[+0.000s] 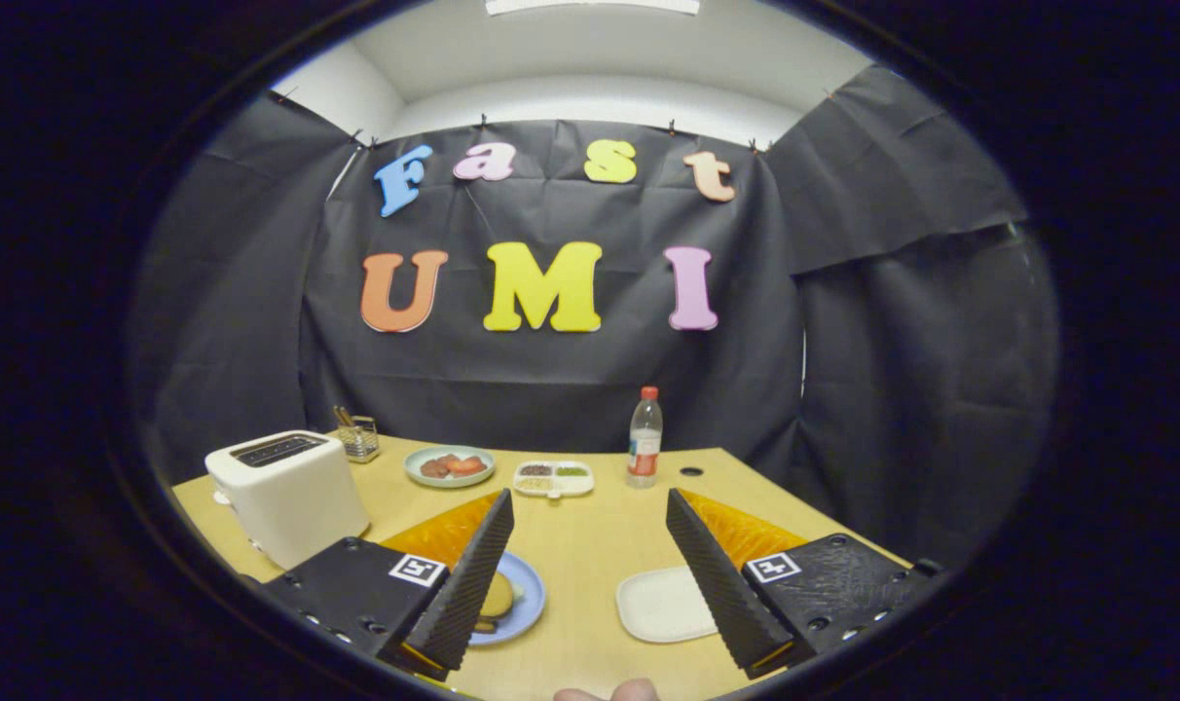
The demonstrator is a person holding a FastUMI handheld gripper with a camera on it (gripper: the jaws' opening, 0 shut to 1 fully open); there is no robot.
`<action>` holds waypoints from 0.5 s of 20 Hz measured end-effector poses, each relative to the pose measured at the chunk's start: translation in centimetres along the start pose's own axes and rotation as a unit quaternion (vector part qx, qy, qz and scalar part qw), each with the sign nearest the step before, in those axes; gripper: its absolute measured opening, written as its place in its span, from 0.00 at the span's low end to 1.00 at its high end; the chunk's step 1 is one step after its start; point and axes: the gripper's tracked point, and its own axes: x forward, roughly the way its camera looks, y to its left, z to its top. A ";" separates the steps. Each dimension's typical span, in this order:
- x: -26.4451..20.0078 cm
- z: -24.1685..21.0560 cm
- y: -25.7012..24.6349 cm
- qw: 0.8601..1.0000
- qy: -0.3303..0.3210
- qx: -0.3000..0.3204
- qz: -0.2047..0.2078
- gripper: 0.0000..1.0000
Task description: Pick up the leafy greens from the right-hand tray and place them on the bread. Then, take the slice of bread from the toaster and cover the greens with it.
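My gripper [590, 501] is open and held above the near part of the wooden table [590, 545], with nothing between its fingers. A white toaster [283, 492] stands beyond the left finger, its dark slots facing up. I cannot tell what is in the slots. Under the left finger lies a blue plate [527, 594] with a pale bread piece [497, 596] on it, mostly hidden by that finger. A white tray [660, 604] lies beside the right finger, which covers its right part.
At the back of the table are a pale green plate [449, 465] with reddish food, a small divided white dish [553, 477], a clear bottle with a red cap [645, 438] and a wire holder [358, 436]. A person's fingertip [609, 693] shows beneath the gripper.
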 end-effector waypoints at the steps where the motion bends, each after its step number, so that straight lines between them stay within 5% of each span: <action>1: -0.7 0.7 -0.3 1.000 -0.005 -0.002 0.001 0.96; 10: -5.3 3.7 -1.7 0.999 -0.031 -0.010 0.003 0.95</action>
